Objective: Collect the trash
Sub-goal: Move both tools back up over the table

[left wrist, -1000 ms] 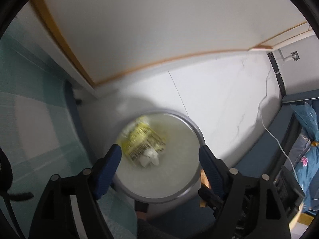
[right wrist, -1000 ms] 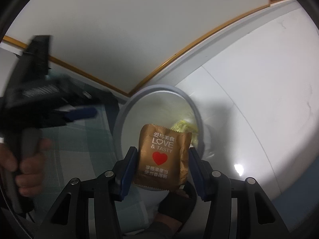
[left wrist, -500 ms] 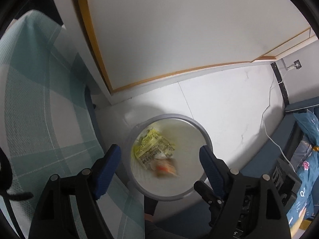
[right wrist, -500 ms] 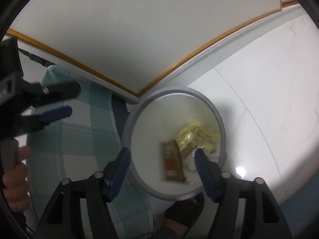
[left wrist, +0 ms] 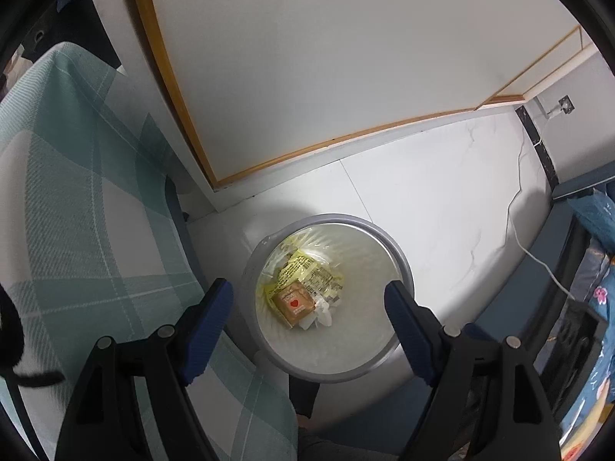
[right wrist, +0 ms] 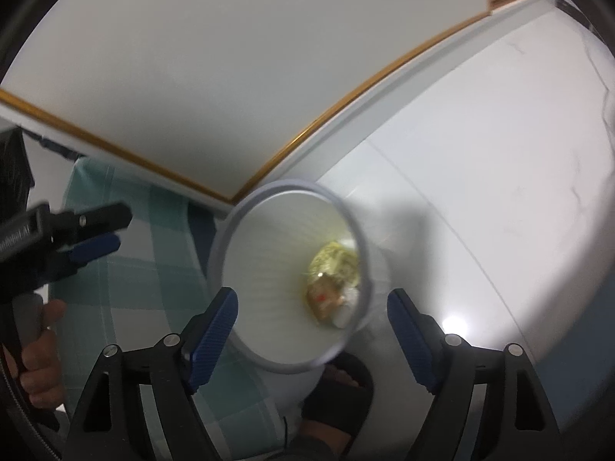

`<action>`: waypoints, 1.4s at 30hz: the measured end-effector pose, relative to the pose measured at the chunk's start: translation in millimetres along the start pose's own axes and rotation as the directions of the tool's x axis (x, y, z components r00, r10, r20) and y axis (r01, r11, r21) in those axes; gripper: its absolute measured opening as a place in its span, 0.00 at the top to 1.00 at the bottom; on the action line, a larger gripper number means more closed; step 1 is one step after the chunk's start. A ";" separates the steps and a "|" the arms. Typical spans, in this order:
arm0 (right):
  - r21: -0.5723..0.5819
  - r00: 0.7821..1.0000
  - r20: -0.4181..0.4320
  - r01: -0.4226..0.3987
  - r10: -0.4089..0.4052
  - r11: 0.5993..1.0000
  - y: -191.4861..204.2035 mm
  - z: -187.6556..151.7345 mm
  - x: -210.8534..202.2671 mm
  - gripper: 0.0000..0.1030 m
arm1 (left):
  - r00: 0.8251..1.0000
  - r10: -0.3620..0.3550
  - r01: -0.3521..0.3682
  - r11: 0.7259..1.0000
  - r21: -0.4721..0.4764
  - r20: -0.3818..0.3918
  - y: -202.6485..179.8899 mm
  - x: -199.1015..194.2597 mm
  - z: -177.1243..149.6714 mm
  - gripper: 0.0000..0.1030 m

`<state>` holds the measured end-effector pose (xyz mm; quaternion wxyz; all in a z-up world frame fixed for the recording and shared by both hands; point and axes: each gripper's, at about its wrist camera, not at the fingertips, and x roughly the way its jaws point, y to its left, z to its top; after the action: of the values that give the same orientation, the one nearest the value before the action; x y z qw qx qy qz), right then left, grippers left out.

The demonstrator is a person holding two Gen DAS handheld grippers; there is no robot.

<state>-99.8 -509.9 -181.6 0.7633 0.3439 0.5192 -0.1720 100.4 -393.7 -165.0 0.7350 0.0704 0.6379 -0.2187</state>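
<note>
White tiled floor (left wrist: pixel 442 207) beneath grey bin (left wrist: pixel 399 265).

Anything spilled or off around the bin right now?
Nothing stands out. The brown packet lies inside the bin on the yellow wrappers; no litter shows on the floor around it. Both grippers, left and right, hang empty, jaws apart.

I am looking down at a white marble-veined floor (left wrist: pixel 442 207), where a green-and-white checked cloth (left wrist: pixel 77 211) is lying at the left beside a white panel with a wooden edge (left wrist: pixel 307 57) (a white cable (left wrist: pixel 515 211) is trailing at the right).
</note>
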 end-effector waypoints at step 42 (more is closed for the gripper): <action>-0.411 0.863 0.426 -0.082 0.271 0.908 211.8 -31.7 -233.4 0.20 | 0.822 0.096 -0.016 0.989 -0.146 0.561 105.6 -227.8 -73.8 0.18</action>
<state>-83.6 -360.5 97.2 0.9312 0.1842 0.3056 -0.0749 56.3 -218.3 24.1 0.9004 -0.0287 0.4018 -0.1645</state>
